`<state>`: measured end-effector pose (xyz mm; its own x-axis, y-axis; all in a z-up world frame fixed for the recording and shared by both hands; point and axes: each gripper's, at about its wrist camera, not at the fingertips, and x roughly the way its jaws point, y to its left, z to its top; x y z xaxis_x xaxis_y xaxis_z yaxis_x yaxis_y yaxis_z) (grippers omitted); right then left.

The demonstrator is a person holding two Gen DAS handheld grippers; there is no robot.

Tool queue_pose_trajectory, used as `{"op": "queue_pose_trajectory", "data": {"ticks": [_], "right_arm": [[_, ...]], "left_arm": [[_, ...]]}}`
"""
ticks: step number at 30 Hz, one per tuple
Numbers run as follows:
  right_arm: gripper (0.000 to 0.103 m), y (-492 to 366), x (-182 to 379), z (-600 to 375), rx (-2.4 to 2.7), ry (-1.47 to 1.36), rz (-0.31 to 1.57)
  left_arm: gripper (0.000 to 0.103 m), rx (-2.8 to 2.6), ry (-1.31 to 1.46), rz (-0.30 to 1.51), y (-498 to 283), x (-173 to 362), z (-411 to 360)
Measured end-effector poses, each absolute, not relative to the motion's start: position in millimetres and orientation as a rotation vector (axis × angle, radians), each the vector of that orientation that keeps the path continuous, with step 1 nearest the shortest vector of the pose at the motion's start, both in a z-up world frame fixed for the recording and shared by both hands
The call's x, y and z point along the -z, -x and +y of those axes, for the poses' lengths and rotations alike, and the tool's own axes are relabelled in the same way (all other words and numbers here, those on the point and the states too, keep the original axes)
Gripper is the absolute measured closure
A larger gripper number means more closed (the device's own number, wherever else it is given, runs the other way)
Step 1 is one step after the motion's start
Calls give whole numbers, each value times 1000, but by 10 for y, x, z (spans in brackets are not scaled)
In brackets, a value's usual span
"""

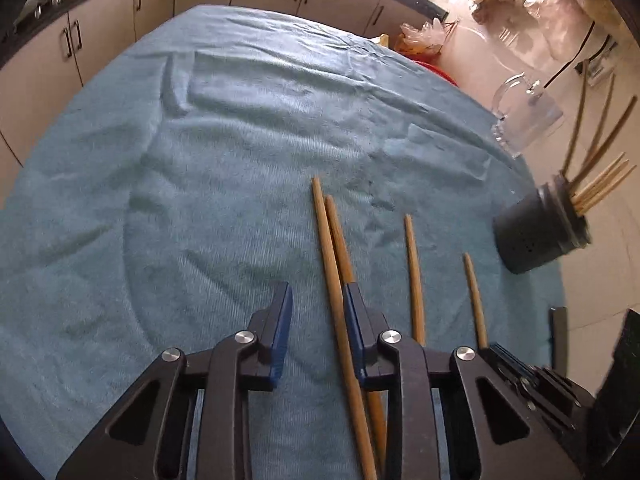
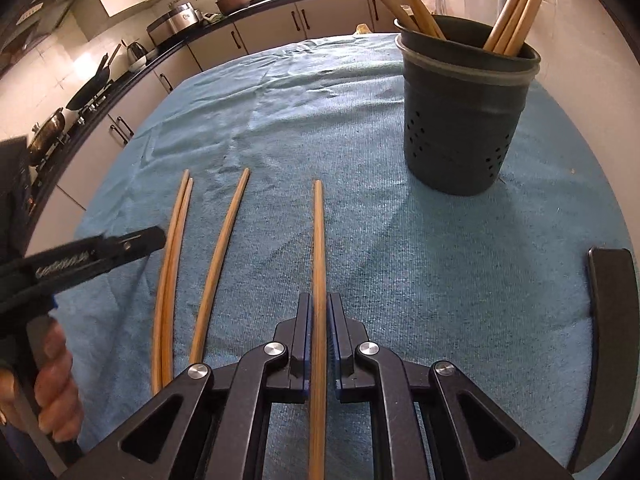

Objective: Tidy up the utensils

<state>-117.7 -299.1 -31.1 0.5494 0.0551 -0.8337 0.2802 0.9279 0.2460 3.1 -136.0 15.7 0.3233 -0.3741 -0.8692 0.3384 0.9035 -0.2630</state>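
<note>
Chopstick [image 2: 318, 248] sits pinched between the pads of the right claw [image 2: 319, 336], running from the jaws straight toward 12 o'clock, its far tip low over the blue cloth [image 2: 360, 128]; whether that tip touches the cloth I cannot tell. Holder [image 2: 466, 112], dark and perforated, stands upright at 1 o'clock from that tip, near but apart, already carrying several chopsticks that lean against its rim on both sides.

Three more lie on the cloth at 10 o'clock of the held one: single stick [image 2: 222, 264], then touching pair [image 2: 172, 272] farther out. Left claw [image 1: 316, 312] hovers at that pair with its jaws part-spread and no visible pinch; one stick of the pair [image 1: 334, 280] runs through the gap against the inner face of the right-hand pad, the other passes under that finger.

Step in hand, by my read: carry the held stick to the holder. To do it well: keep the pinch firm, lift until the far tip clears the rim, tilt the stick steeper, aim for the open gap between the two leaning bunches, release only once the tip is well inside. Risk: a long stick held near one end can pivot in the pads, so move slowly. Also avoid knocking the rim; the holder looks light and may tip. For the left claw, centre on one stick before closing, or take both squarely.

Glass mug [image 1: 524, 114] stands beyond the holder on the worktop edge [image 1: 538, 184].
</note>
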Motion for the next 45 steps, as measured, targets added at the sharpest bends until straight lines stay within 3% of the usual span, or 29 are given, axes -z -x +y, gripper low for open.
{"op": "queue_pose_trajectory", "data": {"ticks": [5, 7, 23, 36, 45], "right_arm": [[95, 1156, 307, -2993, 130, -362, 999], [95, 1130, 304, -2995, 132, -360, 1007], [96, 746, 280, -3007, 144, -288, 1048], [96, 1840, -625, -2794, 92, -355, 574], [96, 2435, -806, -2692, 118, -390, 447]], "left_arm": [[80, 431, -87, 1128, -29, -157, -1511], [93, 398, -145, 1122, -9, -152, -1515], [97, 478, -57, 1107, 30, -230, -1203], [97, 514, 42, 747, 956, -1142, -770], [97, 541, 56, 684, 1377, -1440, -636]]}}
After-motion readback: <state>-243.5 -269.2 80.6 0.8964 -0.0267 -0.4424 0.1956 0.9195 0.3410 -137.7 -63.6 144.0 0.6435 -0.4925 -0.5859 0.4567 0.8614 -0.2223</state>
